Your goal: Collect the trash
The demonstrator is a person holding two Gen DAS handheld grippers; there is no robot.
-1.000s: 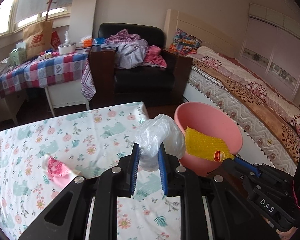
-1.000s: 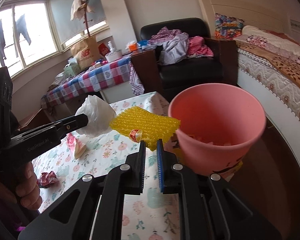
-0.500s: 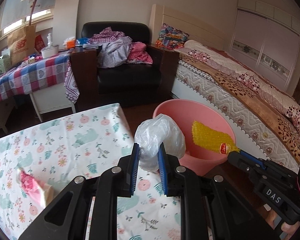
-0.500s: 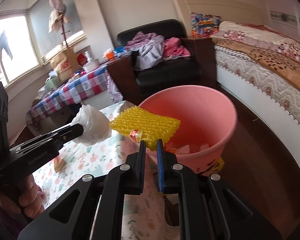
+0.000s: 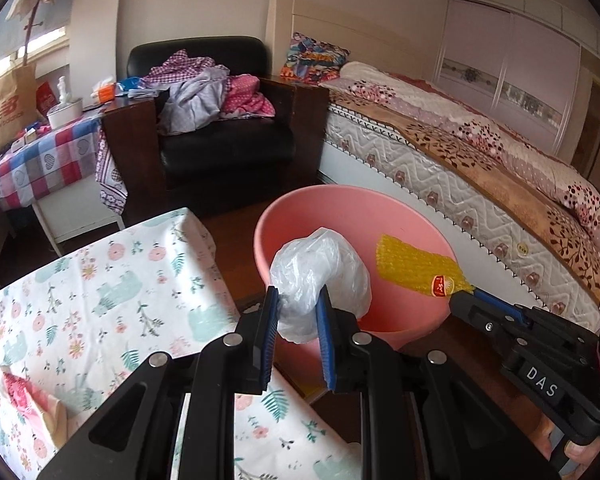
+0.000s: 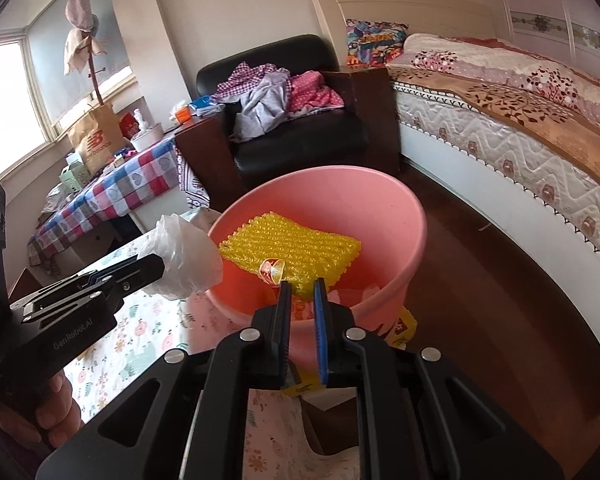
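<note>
My left gripper (image 5: 296, 300) is shut on a crumpled clear plastic bag (image 5: 320, 276) and holds it at the near rim of the pink bin (image 5: 312, 216). My right gripper (image 6: 302, 286) is shut on a yellow bubble-wrap sheet (image 6: 292, 248) with a red sticker, held over the mouth of the pink bin (image 6: 380, 208). The yellow sheet (image 5: 412, 264) and the right gripper also show in the left wrist view. The bag (image 6: 184, 256) shows left of the bin in the right wrist view. Scraps lie in the bin's bottom.
A table with a floral cloth (image 5: 100, 280) lies to the left, with a pink wrapper (image 5: 20, 396) on it. A black armchair (image 5: 220, 148) with clothes stands behind. A bed (image 5: 460, 160) runs along the right. A checked table (image 5: 32, 164) stands far left.
Both grippers have moved right and forward, from over the floral table to the bin. The yellow sheet now hangs over the bin's opening and the bag is at its rim.
</note>
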